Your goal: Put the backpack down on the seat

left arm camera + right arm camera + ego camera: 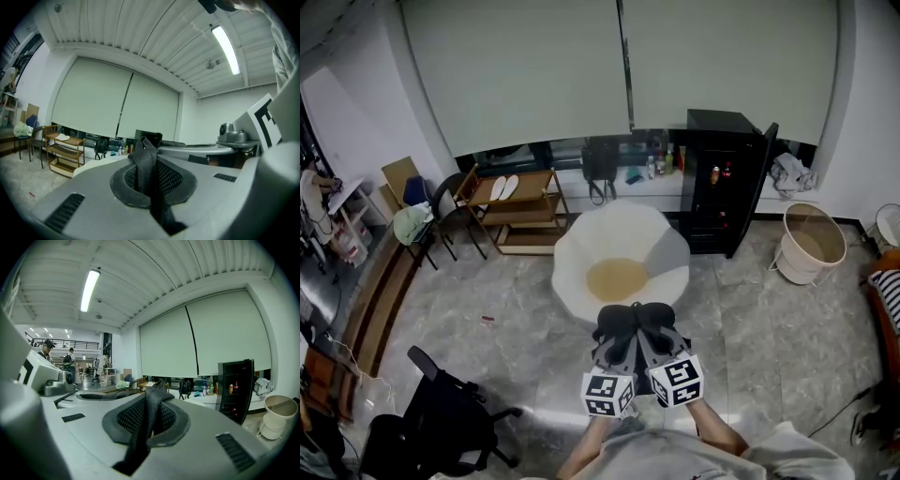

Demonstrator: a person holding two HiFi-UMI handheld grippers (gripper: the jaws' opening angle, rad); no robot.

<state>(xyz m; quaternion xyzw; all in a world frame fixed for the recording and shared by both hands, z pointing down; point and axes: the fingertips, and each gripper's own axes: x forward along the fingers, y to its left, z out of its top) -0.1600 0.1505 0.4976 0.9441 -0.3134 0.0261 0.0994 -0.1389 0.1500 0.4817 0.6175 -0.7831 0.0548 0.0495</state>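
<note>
Black mesh strap (149, 171) of the backpack (634, 317) is pinched in the tightly closed jaws of the left gripper (622, 339); the right gripper (654, 337) clamps another strap alike, side by side, just before the white seat (579, 255)

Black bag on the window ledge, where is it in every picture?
Head view: the black bag sits at the top middle, on the ledge behind the white seat.
Left gripper view: the bag is left of the middle, just right of the wooden shelf.
Right gripper view: the bag is right of the middle, left of the black fridge.
Shared landmark: the pale blinds hang above it everywhere.
</note>
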